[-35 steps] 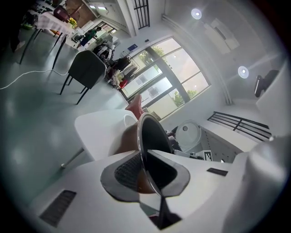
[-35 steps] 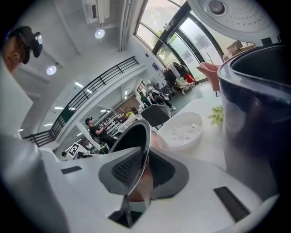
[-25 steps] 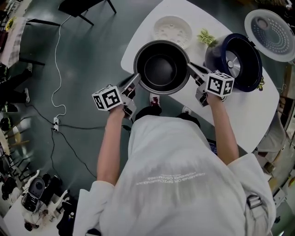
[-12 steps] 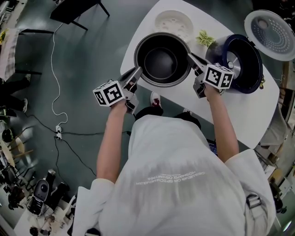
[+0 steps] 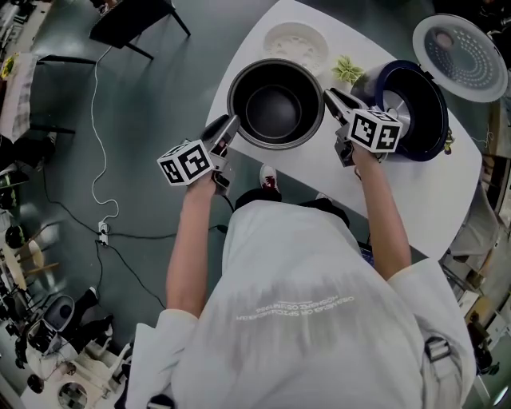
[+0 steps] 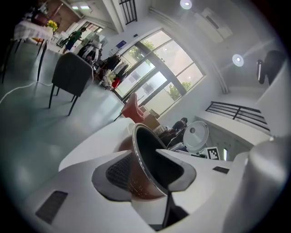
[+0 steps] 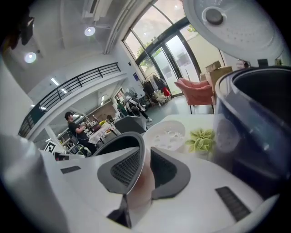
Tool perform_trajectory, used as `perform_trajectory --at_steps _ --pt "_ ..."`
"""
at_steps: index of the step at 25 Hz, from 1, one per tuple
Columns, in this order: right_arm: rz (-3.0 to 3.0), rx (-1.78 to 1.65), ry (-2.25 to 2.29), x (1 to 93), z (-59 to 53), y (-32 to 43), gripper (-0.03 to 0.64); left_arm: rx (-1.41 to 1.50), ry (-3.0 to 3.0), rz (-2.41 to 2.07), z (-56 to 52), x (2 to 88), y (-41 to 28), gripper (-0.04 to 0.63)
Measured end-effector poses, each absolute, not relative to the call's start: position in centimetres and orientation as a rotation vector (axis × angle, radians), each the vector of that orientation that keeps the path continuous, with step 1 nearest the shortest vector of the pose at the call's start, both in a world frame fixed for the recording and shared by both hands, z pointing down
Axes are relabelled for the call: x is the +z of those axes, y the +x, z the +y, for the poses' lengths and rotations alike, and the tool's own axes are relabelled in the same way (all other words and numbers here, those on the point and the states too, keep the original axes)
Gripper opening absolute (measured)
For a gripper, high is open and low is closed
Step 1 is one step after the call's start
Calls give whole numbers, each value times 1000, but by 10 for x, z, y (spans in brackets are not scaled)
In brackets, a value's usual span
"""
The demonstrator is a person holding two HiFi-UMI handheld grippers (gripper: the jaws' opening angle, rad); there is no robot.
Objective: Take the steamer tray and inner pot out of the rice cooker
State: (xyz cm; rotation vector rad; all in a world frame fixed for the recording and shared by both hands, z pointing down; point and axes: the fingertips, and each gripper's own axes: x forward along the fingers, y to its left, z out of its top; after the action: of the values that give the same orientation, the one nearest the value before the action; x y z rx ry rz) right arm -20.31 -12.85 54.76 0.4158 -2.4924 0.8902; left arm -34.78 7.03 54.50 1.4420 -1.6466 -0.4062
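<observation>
The dark inner pot (image 5: 275,104) stands on the white table (image 5: 383,184) near its left edge, outside the blue rice cooker (image 5: 437,102). The white steamer tray (image 5: 297,44) lies beyond the pot. My left gripper (image 5: 223,128) straddles the pot's left rim (image 6: 144,150). Its jaws have just been opening, and the pads (image 6: 117,172) stand off the wall. My right gripper (image 5: 331,100) straddles the right rim (image 7: 136,150). Those jaws have also just been opening, with a gap at the inner pad (image 7: 166,170).
The cooker's lid (image 5: 463,54) is swung open at the far right. A small green plant (image 5: 347,68) sits between tray and cooker. A cable (image 5: 100,160) runs over the floor on the left, and a dark chair (image 5: 136,16) stands beyond it.
The pot and both grippers have shifted a little away from the person, toward the steamer tray. The left jaws stand visibly wider around the rim than before.
</observation>
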Motion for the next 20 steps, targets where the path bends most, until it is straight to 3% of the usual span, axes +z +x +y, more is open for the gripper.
perform_trajectory --at_steps 7,11,20 --pt "-2670 834 344 473 -132 -177 74 -311 1517 -1817 69 494 -361 169" --pt "-2759 739 391 423 -145 -146 66 -278 1623 -1888 49 446 -360 113" --pt "-2862 502 771 339 -187 -9 52 76 2084 -1926 -52 366 -264 48"
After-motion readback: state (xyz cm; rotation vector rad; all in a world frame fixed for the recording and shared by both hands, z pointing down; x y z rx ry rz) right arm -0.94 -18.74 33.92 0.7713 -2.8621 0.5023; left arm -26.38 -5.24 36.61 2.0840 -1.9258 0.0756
